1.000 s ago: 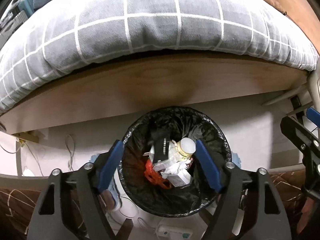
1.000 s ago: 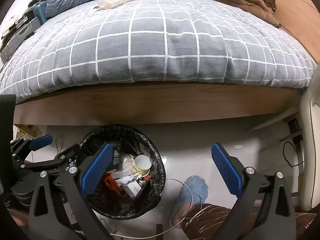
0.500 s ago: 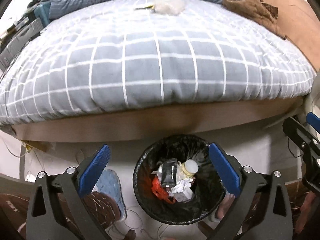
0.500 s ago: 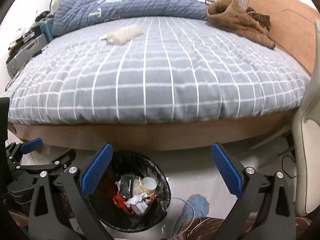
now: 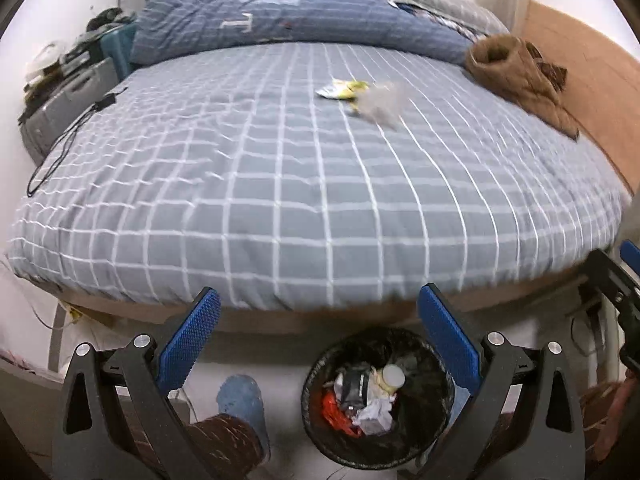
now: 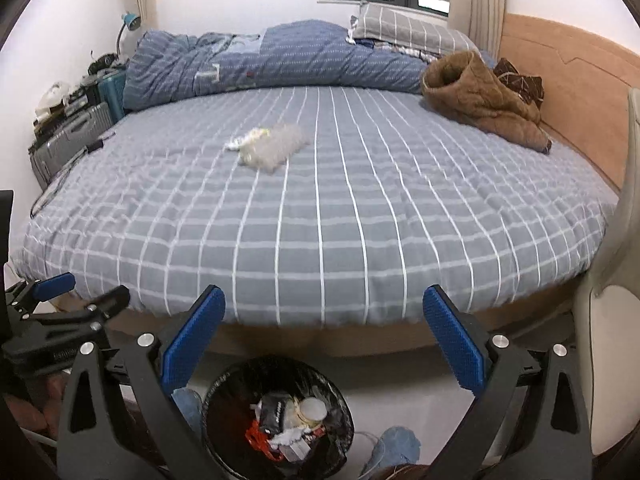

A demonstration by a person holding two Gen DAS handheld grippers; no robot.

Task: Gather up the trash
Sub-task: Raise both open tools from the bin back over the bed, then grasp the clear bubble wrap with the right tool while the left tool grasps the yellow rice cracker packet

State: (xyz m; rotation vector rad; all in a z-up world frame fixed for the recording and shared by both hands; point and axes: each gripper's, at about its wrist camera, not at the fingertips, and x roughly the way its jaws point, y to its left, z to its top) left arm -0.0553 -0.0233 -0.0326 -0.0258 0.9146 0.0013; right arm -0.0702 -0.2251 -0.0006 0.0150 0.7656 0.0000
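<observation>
We carry two alike tools: the left gripper (image 5: 318, 336) and the right gripper (image 6: 324, 338) each have black triangular-cutout arms, silver screws and ribbed blue pads (image 5: 448, 338). We wear brown trousers (image 5: 224, 446) with pale line patterning and fuzzy blue slippers (image 5: 242, 398).

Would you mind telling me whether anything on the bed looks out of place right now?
Yes: a clear plastic wrapper and a crumpled yellow-and-white packet lie touching each other in the middle of the grey checked bedspread. They look like litter left out, whereas the bin on the floor already holds similar scraps.
</observation>
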